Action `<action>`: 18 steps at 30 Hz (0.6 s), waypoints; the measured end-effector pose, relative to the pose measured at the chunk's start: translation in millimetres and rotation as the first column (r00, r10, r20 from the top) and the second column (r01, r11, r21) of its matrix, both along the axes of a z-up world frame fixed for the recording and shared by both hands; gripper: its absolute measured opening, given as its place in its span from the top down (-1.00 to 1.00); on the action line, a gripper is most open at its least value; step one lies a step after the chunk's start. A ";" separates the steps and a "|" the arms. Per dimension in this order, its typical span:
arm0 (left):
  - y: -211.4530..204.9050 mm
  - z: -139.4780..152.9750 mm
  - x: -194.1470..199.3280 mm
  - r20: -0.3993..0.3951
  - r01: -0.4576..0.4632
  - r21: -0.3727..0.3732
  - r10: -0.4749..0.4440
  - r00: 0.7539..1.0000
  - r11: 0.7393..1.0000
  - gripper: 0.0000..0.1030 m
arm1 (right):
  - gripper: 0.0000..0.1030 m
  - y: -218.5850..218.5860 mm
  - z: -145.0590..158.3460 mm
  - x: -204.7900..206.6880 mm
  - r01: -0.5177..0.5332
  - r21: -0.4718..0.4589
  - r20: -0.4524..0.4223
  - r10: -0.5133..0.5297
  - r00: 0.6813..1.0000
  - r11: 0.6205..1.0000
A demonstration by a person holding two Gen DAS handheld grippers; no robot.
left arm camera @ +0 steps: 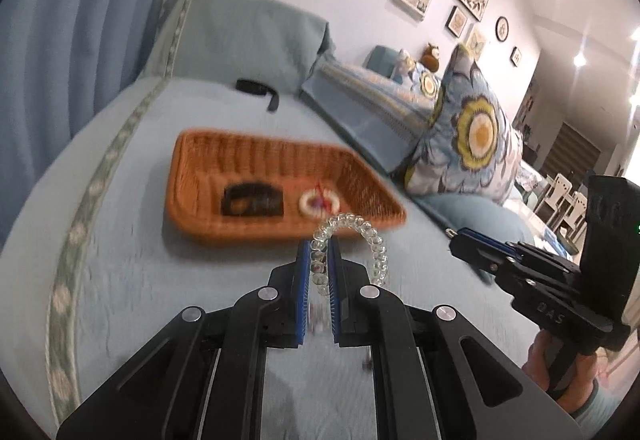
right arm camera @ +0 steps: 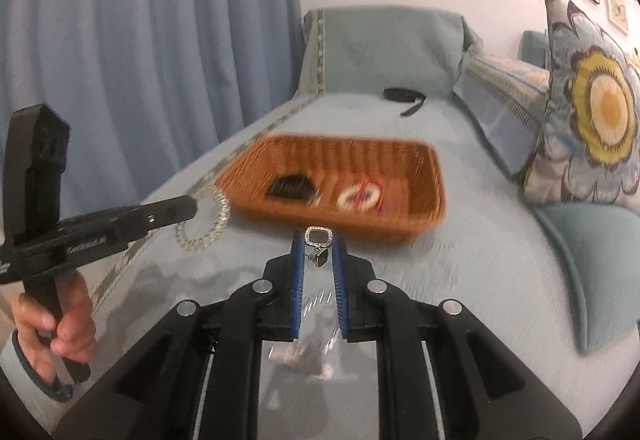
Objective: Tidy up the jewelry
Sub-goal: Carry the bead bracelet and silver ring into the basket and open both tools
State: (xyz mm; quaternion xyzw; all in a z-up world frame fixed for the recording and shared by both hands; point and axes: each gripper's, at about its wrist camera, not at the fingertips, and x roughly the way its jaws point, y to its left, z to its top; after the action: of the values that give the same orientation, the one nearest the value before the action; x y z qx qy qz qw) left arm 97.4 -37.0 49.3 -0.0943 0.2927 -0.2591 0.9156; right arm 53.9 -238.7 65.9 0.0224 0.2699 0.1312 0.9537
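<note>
Pale blue bedspread (left arm camera: 132,280) lies open around the wicker basket (right arm camera: 400,218); cushions (left arm camera: 472,136) crowd its right. Left gripper (left arm camera: 320,260) pinches a clear bead bracelet (left arm camera: 370,240); right gripper (right arm camera: 319,250) pinches an earring (right arm camera: 319,238), both near the basket's front rim.

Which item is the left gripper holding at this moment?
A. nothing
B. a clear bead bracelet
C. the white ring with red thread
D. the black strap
B: the left gripper is shut on the clear bead bracelet, which loops out past its tips, while the white ring lies in the basket and the black strap lies beyond it.
</note>
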 end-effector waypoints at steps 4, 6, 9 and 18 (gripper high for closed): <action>-10.1 13.8 30.1 0.023 -0.011 -0.010 0.011 1.000 1.000 0.87 | 0.78 -6.3 11.4 40.4 0.019 0.018 0.008 -0.019 1.000 1.000; -18.1 16.8 45.5 0.031 -0.020 -0.004 0.020 0.999 1.000 0.87 | 0.78 -9.5 13.2 64.6 0.026 0.030 -0.005 -0.026 1.000 0.999; -32.2 16.0 69.8 0.036 -0.038 0.019 0.037 0.999 0.999 0.87 | 0.78 -14.4 10.4 99.4 0.043 0.039 -0.036 -0.041 0.999 0.998; -62.5 -6.8 114.9 0.008 -0.069 0.099 0.069 0.998 0.993 0.87 | 0.77 -28.9 -25.3 157.0 0.070 0.073 -0.160 -0.058 0.985 0.995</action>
State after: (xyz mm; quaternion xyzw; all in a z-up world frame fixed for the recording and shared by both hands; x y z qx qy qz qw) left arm 212.3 -99.5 42.6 -0.0580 0.2998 -0.2125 0.9282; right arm 210.9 -267.6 40.6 0.0785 0.3385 0.1086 0.9314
